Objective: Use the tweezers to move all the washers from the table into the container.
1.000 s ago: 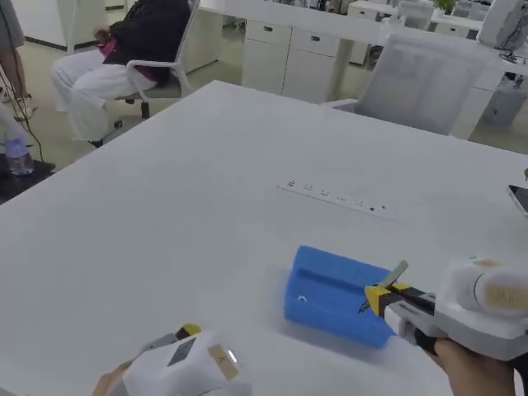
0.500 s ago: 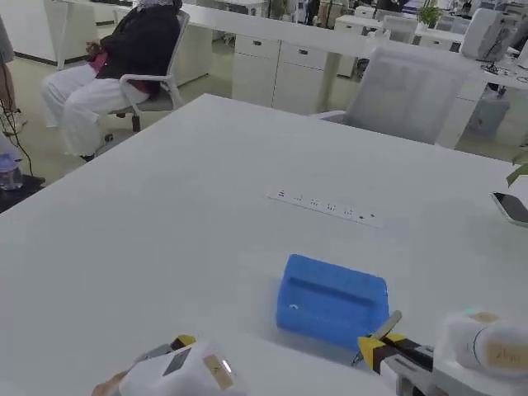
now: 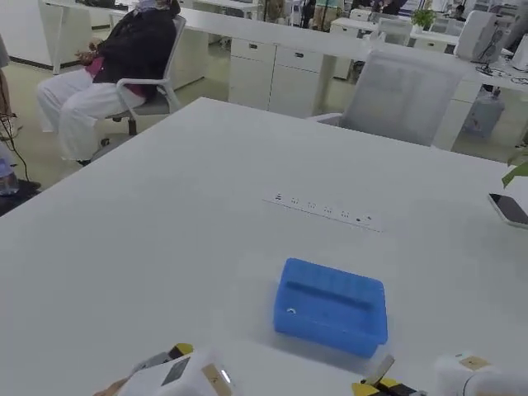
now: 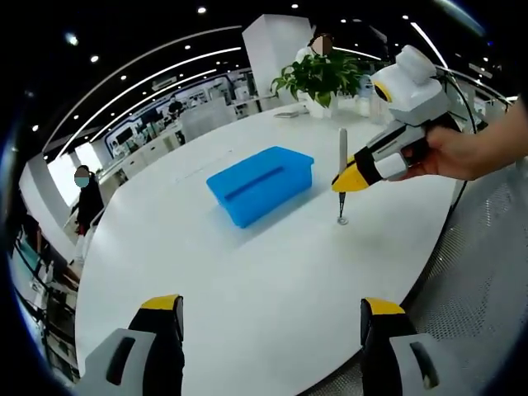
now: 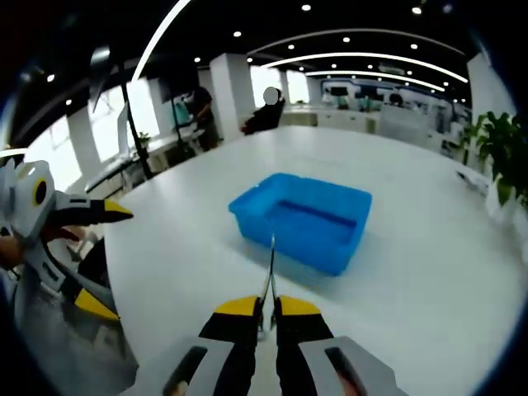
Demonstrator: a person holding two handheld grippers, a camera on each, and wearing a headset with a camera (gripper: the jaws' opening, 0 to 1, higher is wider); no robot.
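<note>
Right hand-held gripper [image 5: 268, 307] clamped on slim metal tweezers [image 5: 270, 268], pulled back off the blue plastic container [image 3: 330, 332] to the near edge of the white table [image 3: 165, 231] — tips at a small round washer [image 4: 341, 220], left hand-held gripper [image 4: 271, 304] jaws apart, empty.

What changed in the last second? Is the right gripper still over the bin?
No. The right gripper, shut on the tweezers, has drawn back from over the blue container toward the person. The tweezer tips now point down at the table in front of the container. Unchanged: the container's place, a small ring inside it, and the left gripper, which is open.
</note>
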